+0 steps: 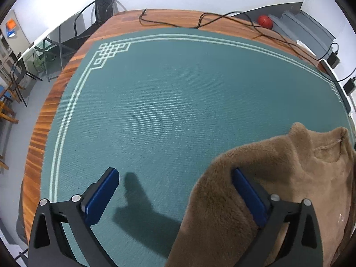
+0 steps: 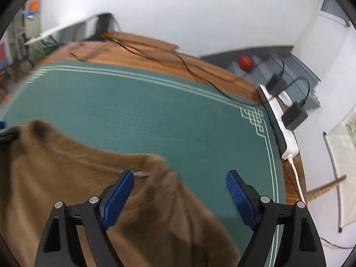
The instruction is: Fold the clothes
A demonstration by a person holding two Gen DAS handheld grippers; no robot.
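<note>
Releasing: left gripper (image 1: 174, 197) jaws stood wide, right gripper (image 2: 180, 197) jaws wide too, neither pinching. Brown fleece garment (image 1: 278, 178) lay lower right on green mat (image 1: 166, 100), counter (image 1: 178, 19) beyond. Next grip better taken at garment's edge, cloth kept flat.

Brown fleece garment (image 1: 278, 178), thick-piled and plush, lying on the teal mat (image 1: 155, 111) near my side of it. Its stand-up collar (image 1: 320, 142) points toward the far edge, a stitched seam visible along the neck opening. From my left view, 1 rounded shoulder fold drapes down toward the near edge, over the mat. From my right view, the garment (image 2: 66, 166) spreads broadly across the mat's near left part, its edge running diagonally; this view is blurred, so finer detail cannot be told.
</note>
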